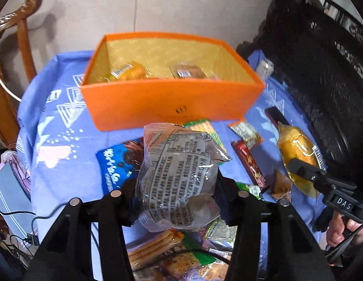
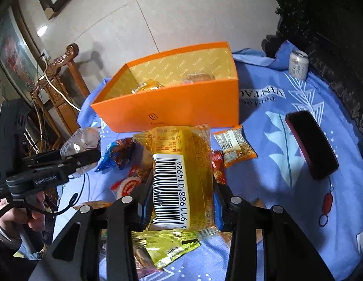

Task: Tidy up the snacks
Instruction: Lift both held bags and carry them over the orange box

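Left gripper (image 1: 179,182) fingers grasp a clear-wrapped pastry (image 1: 176,171), raised above the desk (image 1: 64,140); right gripper (image 2: 181,187) fingers clamp a yellow cake packet (image 2: 179,164). Both judged light, soft, crushable, slippery-filmed; mid-body hold suits, before the orange box (image 1: 167,103).

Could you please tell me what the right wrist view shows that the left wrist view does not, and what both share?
Only the right wrist view shows the dark phone in a red case lying on the blue tablecloth, and the barcode side of the yellow snack pack in the right hand-held gripper.

Only the left wrist view shows the cracker pack below the left hand-held gripper and the printed back of its clear-wrapped bun.

Both show the orange box holding two wrapped snacks, the white can and the blue cookie pack.
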The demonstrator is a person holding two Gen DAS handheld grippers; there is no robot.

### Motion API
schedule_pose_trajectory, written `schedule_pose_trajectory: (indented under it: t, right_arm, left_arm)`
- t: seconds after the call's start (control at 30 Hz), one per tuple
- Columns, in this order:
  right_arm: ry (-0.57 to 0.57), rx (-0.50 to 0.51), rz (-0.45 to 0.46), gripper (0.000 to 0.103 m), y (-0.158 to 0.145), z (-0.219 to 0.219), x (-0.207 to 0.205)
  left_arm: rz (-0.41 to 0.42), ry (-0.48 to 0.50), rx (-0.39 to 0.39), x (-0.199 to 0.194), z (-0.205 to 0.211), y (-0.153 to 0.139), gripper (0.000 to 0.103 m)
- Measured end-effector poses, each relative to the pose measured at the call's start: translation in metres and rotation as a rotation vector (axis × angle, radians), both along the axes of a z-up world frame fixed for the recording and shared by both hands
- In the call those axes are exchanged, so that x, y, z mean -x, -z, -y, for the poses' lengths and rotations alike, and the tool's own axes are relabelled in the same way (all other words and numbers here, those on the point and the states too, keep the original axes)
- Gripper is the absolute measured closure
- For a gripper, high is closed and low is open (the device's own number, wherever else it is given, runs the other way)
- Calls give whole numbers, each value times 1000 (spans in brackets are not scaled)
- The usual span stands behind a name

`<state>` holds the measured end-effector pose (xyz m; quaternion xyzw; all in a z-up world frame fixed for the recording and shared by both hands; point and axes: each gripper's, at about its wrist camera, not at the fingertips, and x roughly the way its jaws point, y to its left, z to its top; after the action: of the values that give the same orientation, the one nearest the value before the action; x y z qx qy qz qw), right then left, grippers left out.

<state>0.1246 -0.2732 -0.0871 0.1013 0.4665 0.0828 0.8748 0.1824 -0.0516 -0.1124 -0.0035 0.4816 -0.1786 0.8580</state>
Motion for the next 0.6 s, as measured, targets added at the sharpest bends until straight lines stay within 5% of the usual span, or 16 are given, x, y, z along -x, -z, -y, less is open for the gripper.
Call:
schedule_pose_trajectory:
  t: [0.27,0.6]
  right_arm:
    - [-34,-6,67,62,-31,-10,-16]
    - [-42,15,193,62,-79,-13,-103]
  left_arm:
    - [71,-48,20,-13,-15,-39,53]
    - [150,-55,73,-89,-8,-85,52]
